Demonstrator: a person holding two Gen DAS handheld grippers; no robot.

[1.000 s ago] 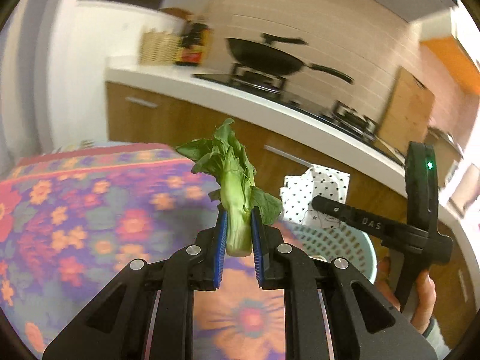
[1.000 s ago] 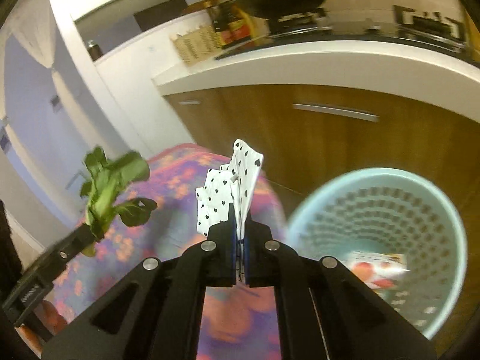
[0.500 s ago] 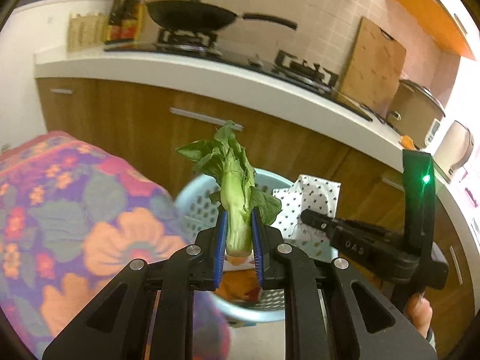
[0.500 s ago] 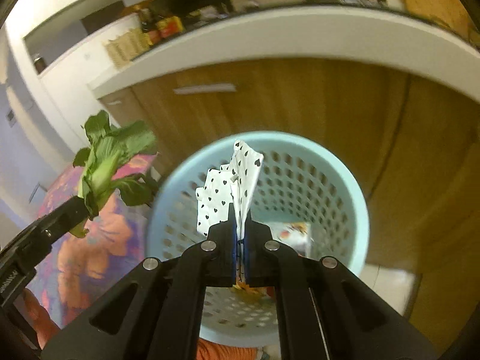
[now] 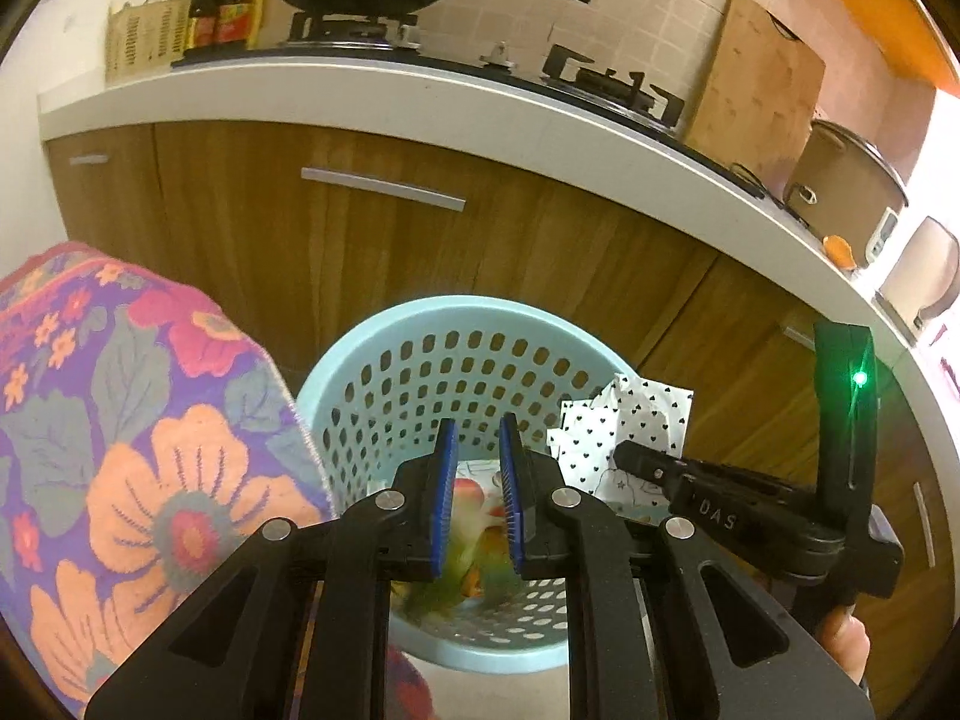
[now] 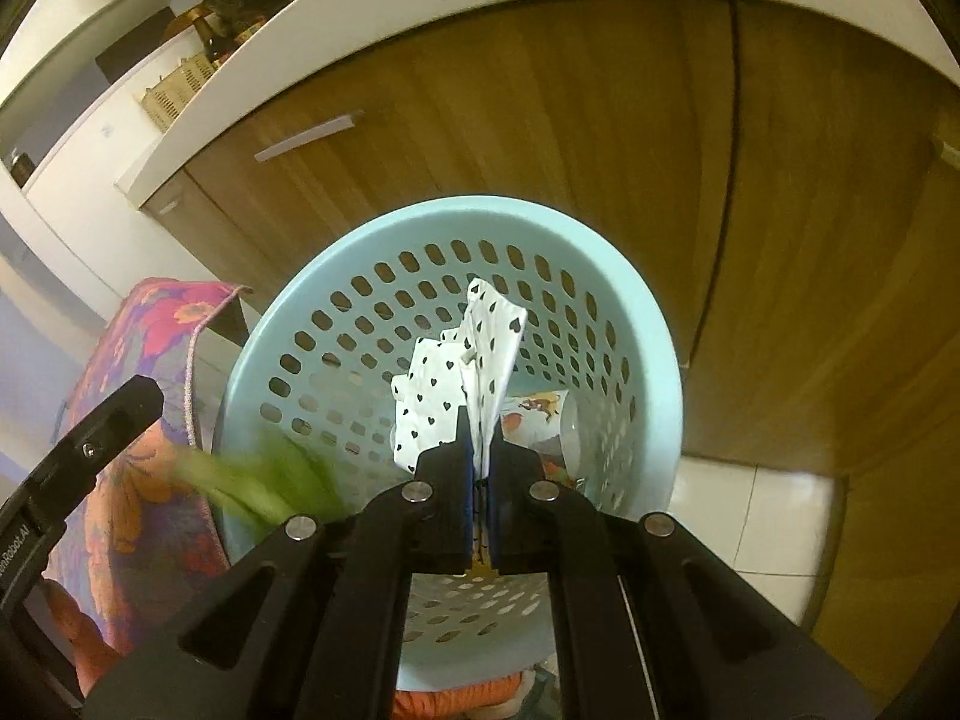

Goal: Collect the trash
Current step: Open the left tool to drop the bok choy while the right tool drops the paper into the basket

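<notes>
Left gripper [image 5: 477, 489]: blue-padded jaws apart, nothing between them, poised above pale blue perforated plastic basket [image 5: 384, 330]. Blurred green leafy vegetable [image 6: 264, 477] mid-air at basket's near-left rim, apparently dropping in.

Right gripper [image 6: 478, 483]: jaws clamped on white heart-print paper wrapper [image 6: 456, 384], held over basket mouth.

Basket bottom: colourful printed packet [image 6: 534, 414].

Left: floral cloth [image 5: 120, 456]. Far: wooden cabinets [image 5: 390, 240].

Risk: vegetable near rim may catch edge, fall outside; light paper may drift or cling to pads at release.

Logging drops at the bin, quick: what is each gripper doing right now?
Left gripper: open, holding nothing; blurred greens fall into the basket.
Right gripper: shut on the heart-print paper.
</notes>
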